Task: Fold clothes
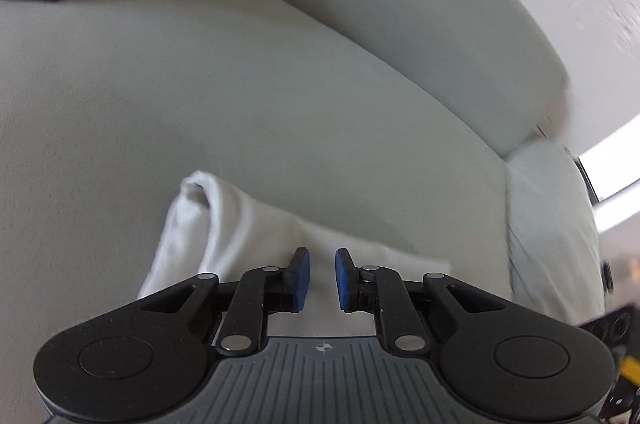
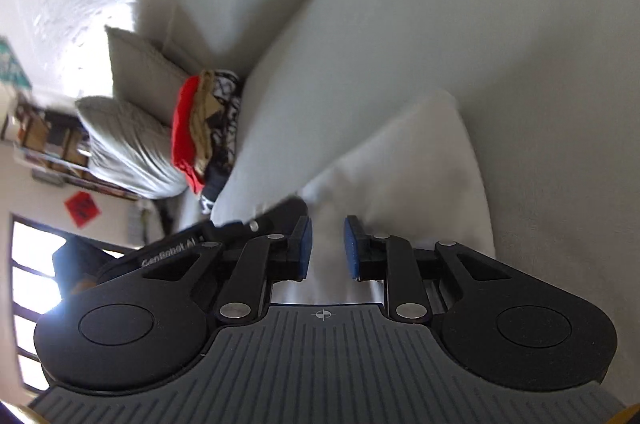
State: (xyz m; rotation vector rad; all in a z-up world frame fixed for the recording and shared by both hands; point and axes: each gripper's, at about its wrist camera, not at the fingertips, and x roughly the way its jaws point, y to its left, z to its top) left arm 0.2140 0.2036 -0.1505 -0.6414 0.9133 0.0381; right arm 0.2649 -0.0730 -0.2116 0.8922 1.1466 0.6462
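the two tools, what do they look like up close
Both look alike: the left tool and right tool have black linkage arms with silver rivets, blue pads on the fingertips, two round black discs and a ribbed grey base with a small crosshair mark. White lettering shows on the left tool in the right wrist view.

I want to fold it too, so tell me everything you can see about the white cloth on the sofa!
The white cloth looks soft and plain, with no print. It lies partly folded and a bit rumpled on the grey sofa seat, one rolled edge raised. The left gripper and right gripper are right above it, both open; neither pinches it. Motion blur hides finer detail.
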